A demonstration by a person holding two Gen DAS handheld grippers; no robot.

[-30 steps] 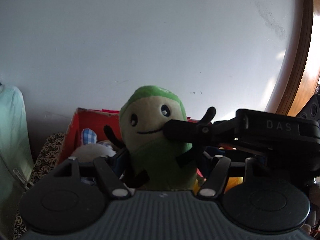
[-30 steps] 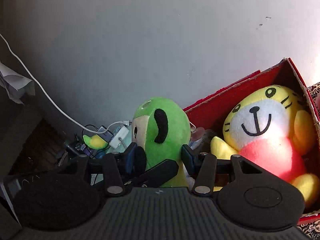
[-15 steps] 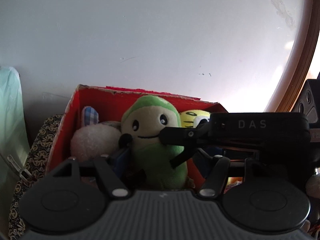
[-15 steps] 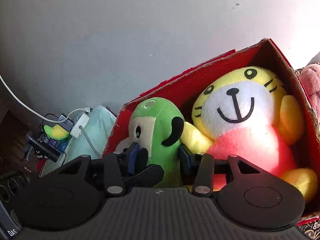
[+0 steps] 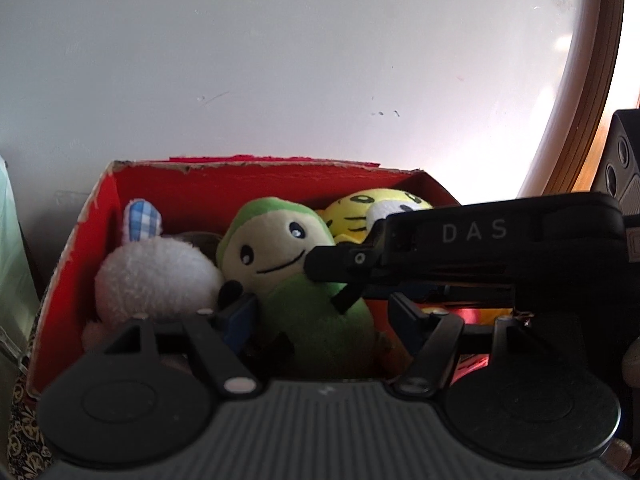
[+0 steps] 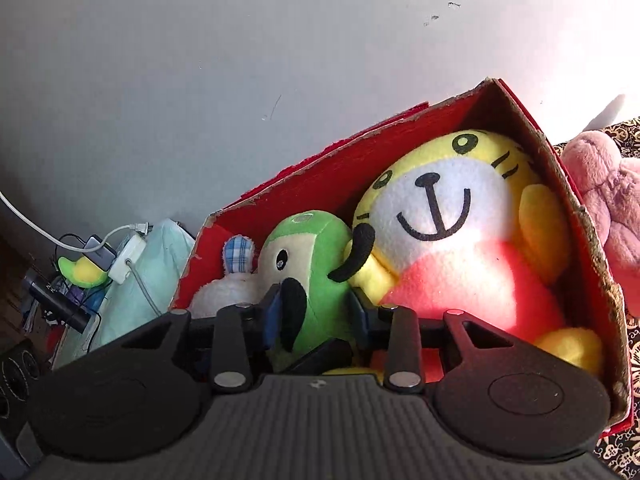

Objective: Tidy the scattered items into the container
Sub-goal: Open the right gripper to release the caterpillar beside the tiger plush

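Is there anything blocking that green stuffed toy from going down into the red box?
Nothing visible blocks it. The green plush is already inside the red box, between the white plush and the yellow tiger plush, with both grippers' jaws closed on it.

box: red | plush: green, cream | tiger: yellow, white, pink

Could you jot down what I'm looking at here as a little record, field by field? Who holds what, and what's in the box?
Container: red cardboard box, open top
Being placed: green plush, gripped on both sides by the right tongs, down inside the box
Left tongs: around the same green plush; contact unclear
Already in box: yellow tiger plush, white fluffy plush with blue checked ear
Outside box: pink plush, to its right
Backdrop: plain white wall
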